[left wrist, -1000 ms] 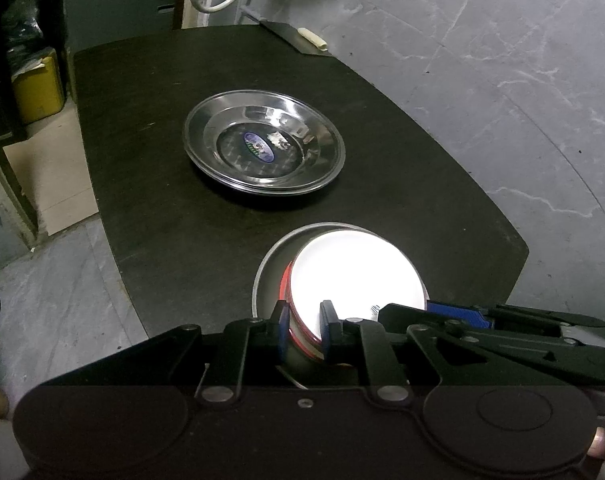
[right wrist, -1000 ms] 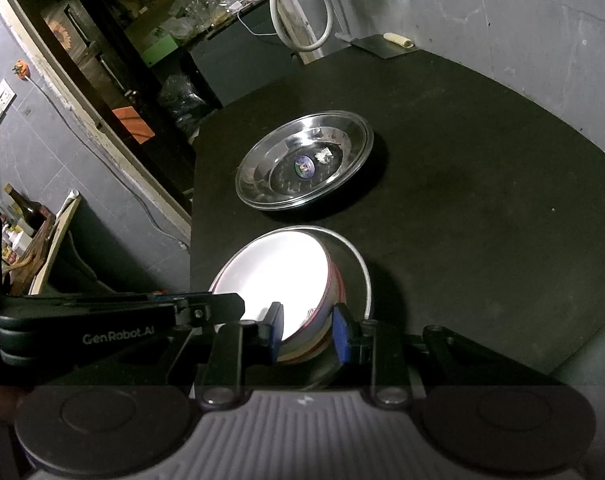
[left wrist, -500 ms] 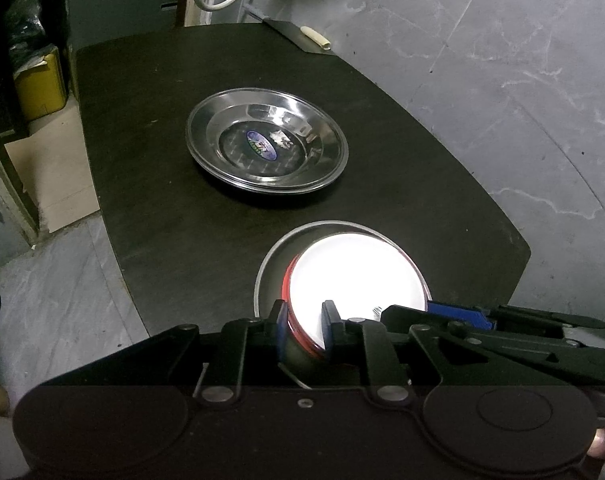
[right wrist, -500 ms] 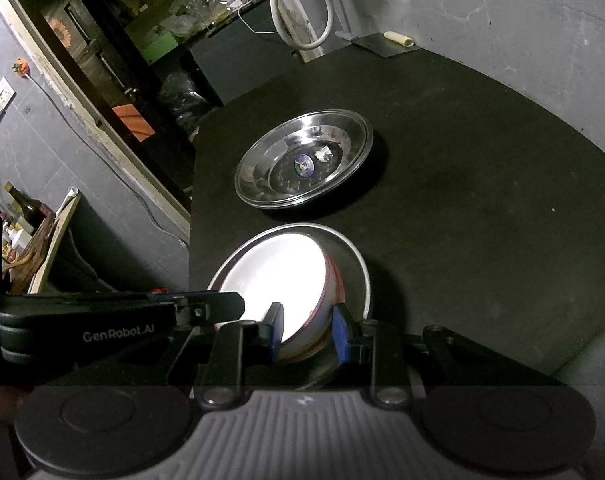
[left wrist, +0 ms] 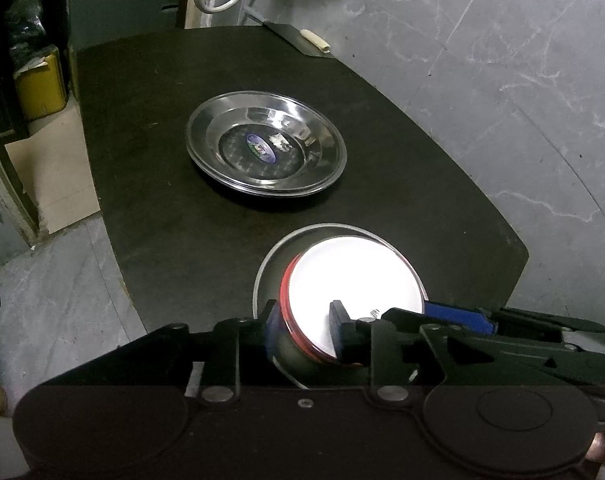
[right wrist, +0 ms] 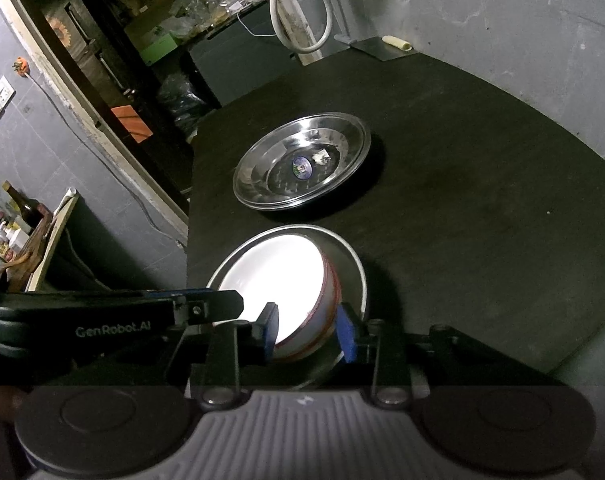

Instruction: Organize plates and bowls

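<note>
With the white bowl (left wrist: pixel 354 280) nested in the steel bowl (right wrist: pixel 352 268), I've just been opening both grippers' fingers (left wrist: pixel 272 332), now apart around its rim.

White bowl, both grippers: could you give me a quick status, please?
Both grippers, left and right, opening, straddling the white bowl rim. Bowl sits in steel bowl. Nothing in the way.

A white bowl (left wrist: pixel 354 280) ringed with red bands was seen in a silver steel bowl (right wrist: pixel 348 268); the shiny steel plate (left wrist: pixel 266 146) bore a blue-green sticker (left wrist: pixel 260 148); the table (left wrist: pixel 162 140) was black.
</note>
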### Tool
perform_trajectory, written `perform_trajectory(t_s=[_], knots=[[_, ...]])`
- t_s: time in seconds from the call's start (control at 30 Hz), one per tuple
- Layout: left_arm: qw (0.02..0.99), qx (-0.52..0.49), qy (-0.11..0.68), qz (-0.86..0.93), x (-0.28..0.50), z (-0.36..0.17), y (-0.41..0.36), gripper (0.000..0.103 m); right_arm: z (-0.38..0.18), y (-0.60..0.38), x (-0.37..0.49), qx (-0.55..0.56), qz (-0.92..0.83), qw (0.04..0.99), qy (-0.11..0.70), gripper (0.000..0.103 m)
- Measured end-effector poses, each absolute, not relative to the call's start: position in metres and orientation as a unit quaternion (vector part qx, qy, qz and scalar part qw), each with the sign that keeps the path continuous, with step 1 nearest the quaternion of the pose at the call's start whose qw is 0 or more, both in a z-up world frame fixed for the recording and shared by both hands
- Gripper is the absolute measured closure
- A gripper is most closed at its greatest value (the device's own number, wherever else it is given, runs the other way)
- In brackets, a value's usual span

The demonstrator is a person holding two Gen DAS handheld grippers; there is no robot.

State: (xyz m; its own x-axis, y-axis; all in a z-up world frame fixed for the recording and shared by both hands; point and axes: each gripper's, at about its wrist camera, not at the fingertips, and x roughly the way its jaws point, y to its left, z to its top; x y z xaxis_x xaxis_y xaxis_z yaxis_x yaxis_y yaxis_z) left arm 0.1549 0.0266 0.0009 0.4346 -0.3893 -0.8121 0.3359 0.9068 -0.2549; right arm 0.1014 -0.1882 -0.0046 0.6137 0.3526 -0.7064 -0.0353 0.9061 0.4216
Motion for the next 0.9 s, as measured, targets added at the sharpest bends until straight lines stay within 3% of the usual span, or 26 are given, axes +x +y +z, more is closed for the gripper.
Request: perform_trajectory(t_s=[0.3,0.7,0.9], knots=[[0.852,-0.029,0.478,-0.212,0.153,0.008,0.031,0.056,-0.002,-0.189,0.1,0.188,0.106,0.882,0.419,0.061],[0.857,-0.024,0.473,-0.203,0.153,0.011,0.04,0.043,0.004,-0.185,0.095,0.19,0.096,0.887,0.409,0.054],[0.863,-0.028,0.466,-0.194,0.151,0.015,0.049,0.031,0.009,-0.184,0.092,0.188,0.086,0.892,0.401,0.045]])
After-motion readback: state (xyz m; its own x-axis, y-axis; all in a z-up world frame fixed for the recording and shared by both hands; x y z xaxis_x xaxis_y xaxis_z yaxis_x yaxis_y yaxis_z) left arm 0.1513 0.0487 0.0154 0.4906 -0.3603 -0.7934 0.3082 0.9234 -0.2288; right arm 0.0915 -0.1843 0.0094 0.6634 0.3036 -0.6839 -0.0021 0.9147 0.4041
